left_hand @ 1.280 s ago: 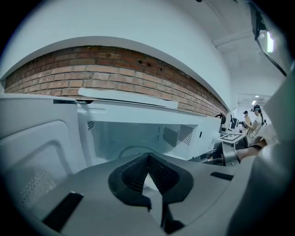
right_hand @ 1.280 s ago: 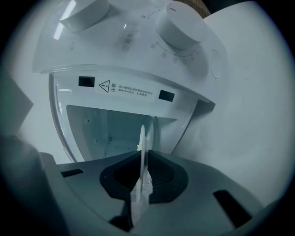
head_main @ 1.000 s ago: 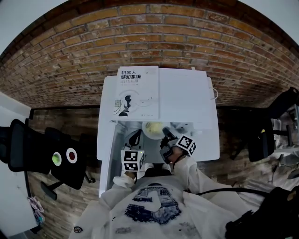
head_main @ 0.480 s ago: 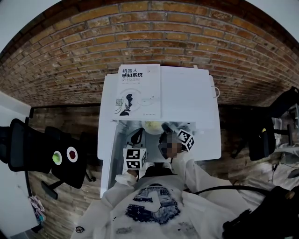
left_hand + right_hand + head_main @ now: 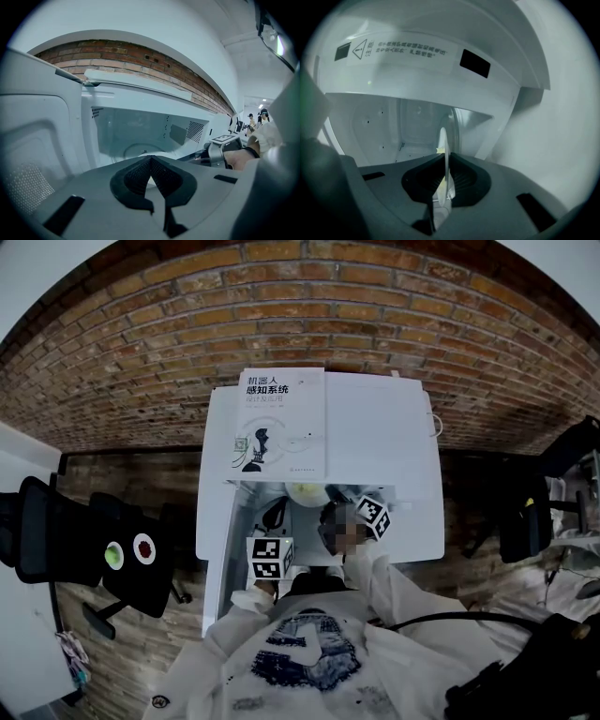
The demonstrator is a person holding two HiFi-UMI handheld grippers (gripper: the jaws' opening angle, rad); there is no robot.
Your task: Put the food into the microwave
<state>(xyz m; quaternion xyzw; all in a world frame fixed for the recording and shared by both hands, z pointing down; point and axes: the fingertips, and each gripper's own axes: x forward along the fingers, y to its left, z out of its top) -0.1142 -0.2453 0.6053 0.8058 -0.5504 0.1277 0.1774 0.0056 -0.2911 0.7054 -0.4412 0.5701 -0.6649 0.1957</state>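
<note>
The thin white round plate (image 5: 445, 138) shows only edge-on, its yellowish food (image 5: 439, 150) barely visible. Its rim is pinched by the right gripper (image 5: 446, 180) at the open mouth of the boxy white microwave (image 5: 417, 61). The left gripper (image 5: 151, 174) is closed and empty.

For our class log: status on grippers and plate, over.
Left gripper shut, empty. Right gripper shut on plate, at open microwave. Nothing seen blocking.

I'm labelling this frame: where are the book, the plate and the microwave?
book (image 5: 281, 423): head view, middle of its cover.
plate (image 5: 444, 140): right gripper view, its rim, seen edge-on.
microwave (image 5: 380, 432): head view, bare top panel.
</note>
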